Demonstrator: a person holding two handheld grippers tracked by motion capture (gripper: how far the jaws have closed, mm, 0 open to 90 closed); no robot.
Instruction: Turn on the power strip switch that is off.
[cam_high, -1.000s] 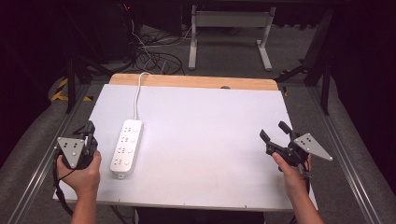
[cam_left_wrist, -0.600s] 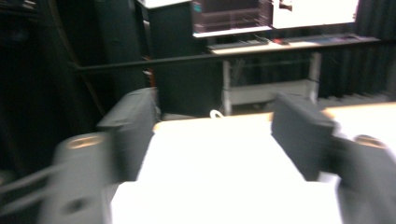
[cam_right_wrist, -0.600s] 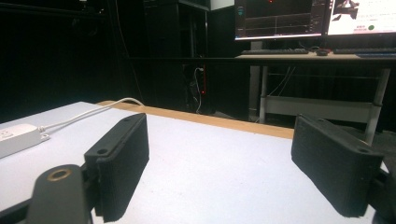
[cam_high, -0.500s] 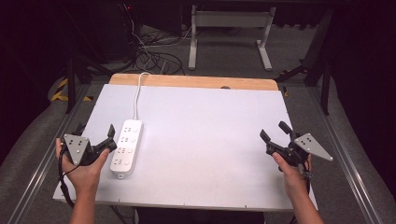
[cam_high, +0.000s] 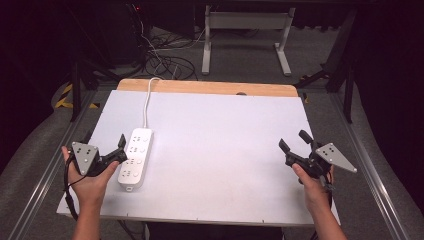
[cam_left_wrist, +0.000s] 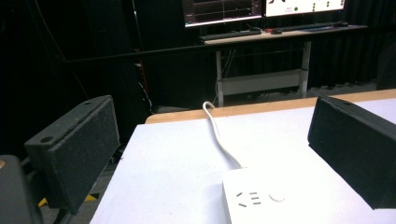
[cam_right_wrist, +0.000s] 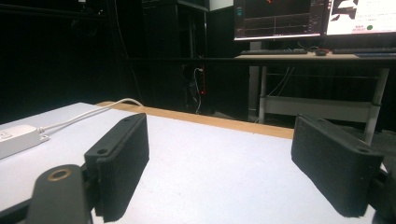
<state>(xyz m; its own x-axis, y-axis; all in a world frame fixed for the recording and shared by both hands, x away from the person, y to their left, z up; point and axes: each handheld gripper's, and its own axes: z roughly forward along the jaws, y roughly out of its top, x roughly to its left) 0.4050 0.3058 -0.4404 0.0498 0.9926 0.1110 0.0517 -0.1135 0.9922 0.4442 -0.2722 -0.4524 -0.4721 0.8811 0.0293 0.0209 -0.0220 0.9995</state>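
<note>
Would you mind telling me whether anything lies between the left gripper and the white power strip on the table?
Nothing visible does. The left gripper sits right beside the power strip at its left edge, jaws open. In the left gripper view, the strip lies between the jaws with bare white table around it.

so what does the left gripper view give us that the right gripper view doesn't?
Left gripper view alone: the power strip's top face close up, with socket slots and a round button, lying between its open jaws.

Right gripper view alone: the strip far off at the side edge, seen end-on, with bare white table between its open jaws.

Both: the white cable running from the strip to the table's wooden far edge, and the desk with lit monitors behind.
</note>
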